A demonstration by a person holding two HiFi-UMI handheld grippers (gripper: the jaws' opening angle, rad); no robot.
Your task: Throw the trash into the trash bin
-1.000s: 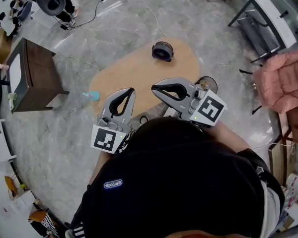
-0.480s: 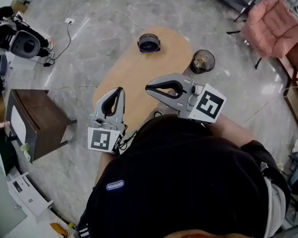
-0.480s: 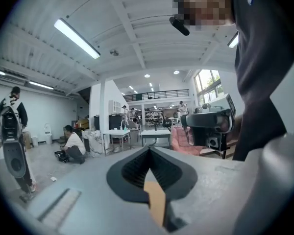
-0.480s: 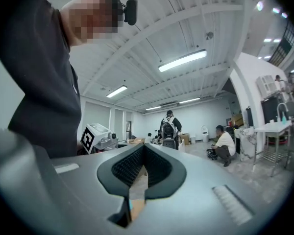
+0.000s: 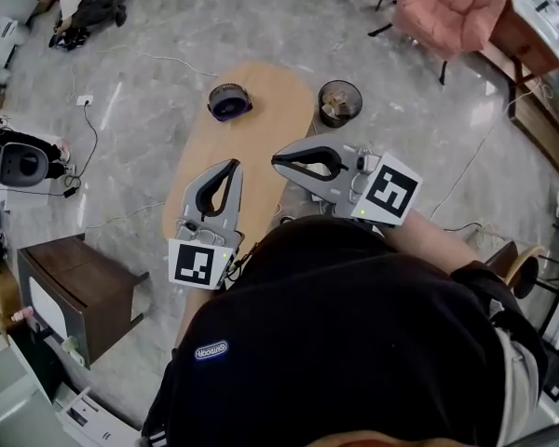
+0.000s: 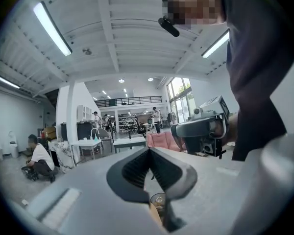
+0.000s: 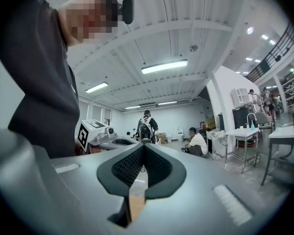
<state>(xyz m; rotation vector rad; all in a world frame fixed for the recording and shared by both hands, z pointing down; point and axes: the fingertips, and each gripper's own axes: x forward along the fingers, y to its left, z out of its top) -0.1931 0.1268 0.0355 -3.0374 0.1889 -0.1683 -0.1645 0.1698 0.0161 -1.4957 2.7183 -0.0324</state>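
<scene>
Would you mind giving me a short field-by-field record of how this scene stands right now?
Table: oval wooden table on a grey floor
On table: one dark round object near the far end
Trash bin: round trash bin on the floor, off the table's far right edge, pale stuff inside
Left gripper: jaws together, nothing between them
Right gripper: jaws together, nothing between them
Gripper position: both above the table's near end
Surroundings: pink chair; dark cabinet

No words can be read; the small oval logo (image 5: 211,350) on the black shirt (image 5: 354,343) is too blurred.
</scene>
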